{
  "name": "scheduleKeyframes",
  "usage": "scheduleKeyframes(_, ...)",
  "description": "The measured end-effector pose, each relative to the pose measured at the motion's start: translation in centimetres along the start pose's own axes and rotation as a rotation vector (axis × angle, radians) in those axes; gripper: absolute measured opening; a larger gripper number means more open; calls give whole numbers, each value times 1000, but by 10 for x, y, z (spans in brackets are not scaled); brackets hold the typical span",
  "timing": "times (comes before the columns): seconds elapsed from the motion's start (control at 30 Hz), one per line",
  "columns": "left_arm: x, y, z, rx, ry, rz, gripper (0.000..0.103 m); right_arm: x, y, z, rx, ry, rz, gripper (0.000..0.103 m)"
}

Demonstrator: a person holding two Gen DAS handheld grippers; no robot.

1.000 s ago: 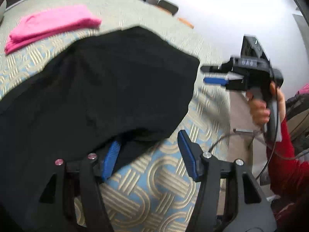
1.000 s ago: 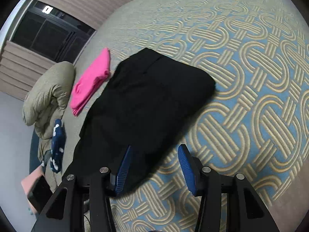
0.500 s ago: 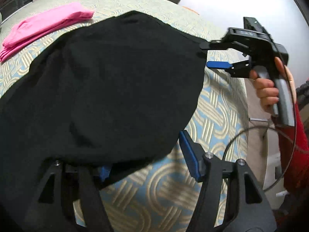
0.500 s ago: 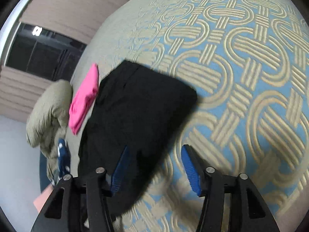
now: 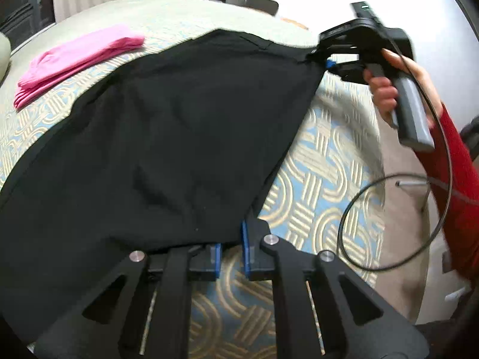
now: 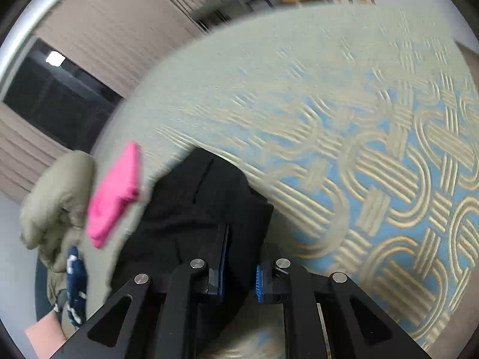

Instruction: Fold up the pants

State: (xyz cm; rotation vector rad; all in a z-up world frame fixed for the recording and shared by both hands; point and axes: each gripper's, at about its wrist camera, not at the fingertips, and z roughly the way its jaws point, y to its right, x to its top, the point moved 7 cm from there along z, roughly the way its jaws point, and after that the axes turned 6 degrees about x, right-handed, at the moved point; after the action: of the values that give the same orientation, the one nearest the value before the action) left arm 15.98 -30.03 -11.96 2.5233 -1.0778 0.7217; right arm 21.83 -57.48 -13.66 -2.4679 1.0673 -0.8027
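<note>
Bed with a patterned cover (image 5: 323, 161), blue ground with gold interlocking loops; curtains and a dark window behind. Black pants (image 5: 167, 137) lie across it, near edge lifted. The left gripper (image 5: 230, 249) has its jaws closing, fabric bunched between the blue pads at one corner of that edge. The right gripper (image 5: 327, 61) — seen across the cloth, gripped by a hand (image 5: 389, 89) in a red sleeve (image 5: 455, 161) — is likewise closing, pinching the opposite corner; its own camera shows black cloth between the pads. Two corners held so the edge stays taut and can be carried over evenly. Folded pink garment (image 5: 77, 59) sits beyond the pants, apart — likely finished.
</note>
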Motion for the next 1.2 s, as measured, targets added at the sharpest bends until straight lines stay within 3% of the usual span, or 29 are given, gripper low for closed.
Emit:
scheduleKeyframes(0.03, -4, 2, 0, 27, 2, 17, 15, -3, 17, 9, 29, -42, 52, 15)
scheduleKeyframes(0.1, -5, 6, -2, 56, 18, 36, 16, -4, 23, 3, 105, -28, 67, 20)
scheduleKeyframes(0.13, -6, 6, -3, 60, 18, 39, 21, -4, 24, -4, 81, -20, 34, 23)
scheduleKeyframes(0.2, -10, 7, -10, 46, 2, 32, 26, 0, 27, -21, -28, 11, -34, 39)
scheduleKeyframes(0.27, -11, 2, -17, 34, -11, 15, 32, 10, 37, -45, -222, 86, -58, 45)
scheduleKeyframes(0.33, -13, -10, -27, 34, -6, -24, 36, 19, 37, -69, -300, 158, -78, 45)
scheduleKeyframes(0.43, -21, -38, -50, 44, 6, -111, 38, 16, 9, -81, -201, 152, -124, 45)
scheduleKeyframes(0.53, -40, -87, -80, 130, 26, -234, 42, -5, -47, -66, -128, 72, -275, 45)
scheduleKeyframes(0.63, -75, -161, -115, 255, 42, -435, 46, -43, -117, -41, -32, -42, -452, 45)
scheduleKeyframes(0.73, -135, -234, -168, 390, 82, -674, 46, -101, -198, -12, 94, -176, -643, 47)
scheduleKeyframes(0.8, -178, -268, -200, 441, 114, -819, 46, -141, -248, 4, 159, -249, -763, 52)
scheduleKeyframes(0.93, -256, -317, -252, 467, 219, -1090, 46, -238, -350, 43, 269, -409, -1029, 53)
scheduleKeyframes(1.0, -285, -331, -270, 463, 254, -1161, 46, -278, -389, 62, 344, -504, -1084, 53)
scheduleKeyframes(1.1, -288, -336, -267, 414, 280, -1175, 46, -349, -453, 95, 484, -669, -1182, 53)
scheduleKeyframes(1.2, -287, -346, -262, 356, 310, -1135, 46, -408, -496, 138, 537, -730, -1327, 53)
